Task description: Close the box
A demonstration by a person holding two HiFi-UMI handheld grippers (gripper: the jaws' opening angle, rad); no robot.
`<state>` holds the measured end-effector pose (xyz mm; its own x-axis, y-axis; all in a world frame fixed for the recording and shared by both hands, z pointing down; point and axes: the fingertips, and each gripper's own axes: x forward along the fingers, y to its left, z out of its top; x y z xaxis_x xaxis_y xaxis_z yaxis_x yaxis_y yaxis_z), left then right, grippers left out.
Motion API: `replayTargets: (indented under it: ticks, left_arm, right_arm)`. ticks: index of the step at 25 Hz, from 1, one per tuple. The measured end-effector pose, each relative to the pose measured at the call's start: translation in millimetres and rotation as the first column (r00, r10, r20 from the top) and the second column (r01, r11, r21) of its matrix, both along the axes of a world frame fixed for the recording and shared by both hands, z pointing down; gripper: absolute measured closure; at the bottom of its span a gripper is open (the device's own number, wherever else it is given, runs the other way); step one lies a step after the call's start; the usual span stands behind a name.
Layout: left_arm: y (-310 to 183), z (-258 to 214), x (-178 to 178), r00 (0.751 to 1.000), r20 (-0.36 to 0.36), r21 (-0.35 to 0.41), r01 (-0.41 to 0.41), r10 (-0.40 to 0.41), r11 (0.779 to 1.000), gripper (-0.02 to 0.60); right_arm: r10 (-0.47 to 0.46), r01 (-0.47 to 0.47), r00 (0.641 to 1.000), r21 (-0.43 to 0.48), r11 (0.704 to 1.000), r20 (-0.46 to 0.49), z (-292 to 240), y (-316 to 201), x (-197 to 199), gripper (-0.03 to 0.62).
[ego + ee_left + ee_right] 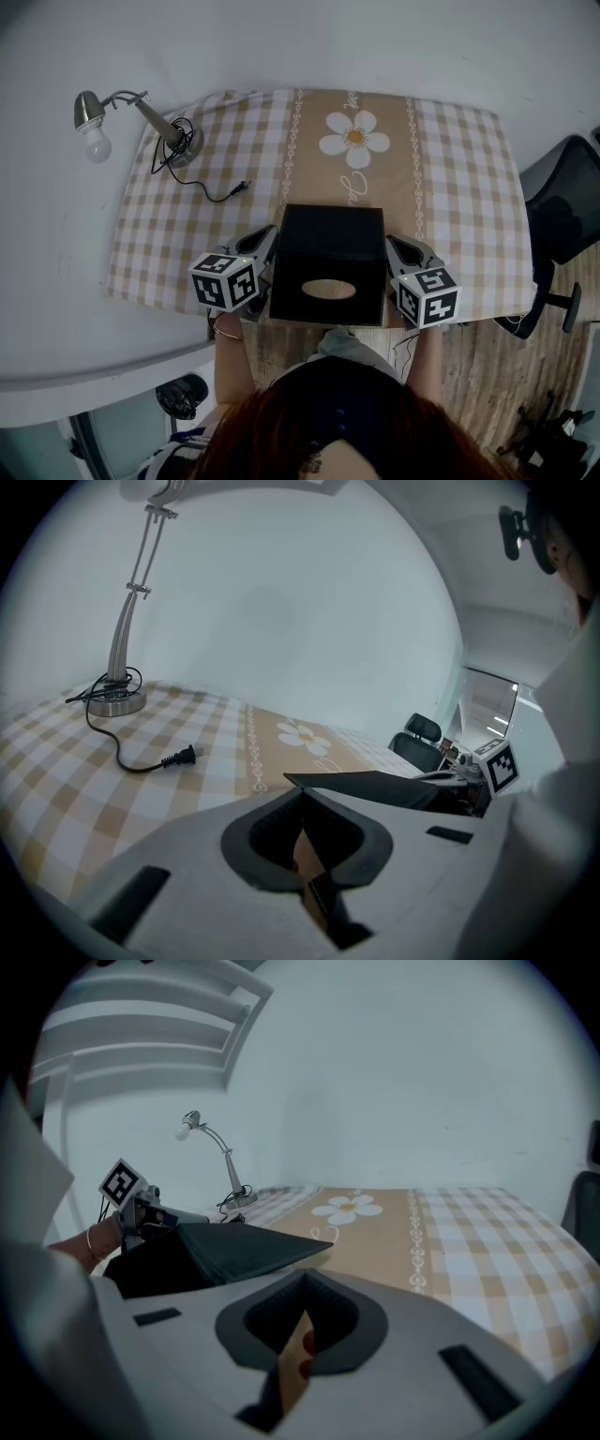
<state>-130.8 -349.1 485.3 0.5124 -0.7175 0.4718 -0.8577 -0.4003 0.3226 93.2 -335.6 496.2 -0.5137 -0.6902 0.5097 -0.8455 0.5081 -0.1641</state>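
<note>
We see a beige-and-white checked tablecloth point(459, 178) with 1 white daisy point(353, 138) printed on its tan centre strip. On its far left corner stands a metal desk lamp point(150, 120), its bare bulb point(97, 145) reaching past the cloth's edge. The lamp's black plug point(241, 187) lies loose on the cloth. 1 black office chair point(562, 220) stands at the right on the wooden floor point(487, 375).
</note>
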Motion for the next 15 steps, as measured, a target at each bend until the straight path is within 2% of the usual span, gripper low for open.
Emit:
replayTargets:
  ticks: [3, 10, 15]
  left_arm:
    - [-2, 0, 1, 1.000, 0.008, -0.003, -0.002, 0.002, 1.000, 0.555]
    - [-6, -5, 1, 0.998, -0.052, -0.002, 0.020, -0.020, 1.000, 0.554]
    - [-10, -13, 0, 0.999, -0.041, 0.021, 0.023, -0.023, 0.999, 0.554]
  right_arm:
    - [-0.004, 0.004, 1.000, 0.005, 1.000, 0.002, 0, -1, 0, 0.577]
    - [0.010, -0.011, 0.999, 0.034, 0.999, 0.031, -7, -8, 2, 0.577]
    - [0.022, -0.025, 0.999, 0.059, 0.998, 0.046, -18, -14, 3, 0.577]
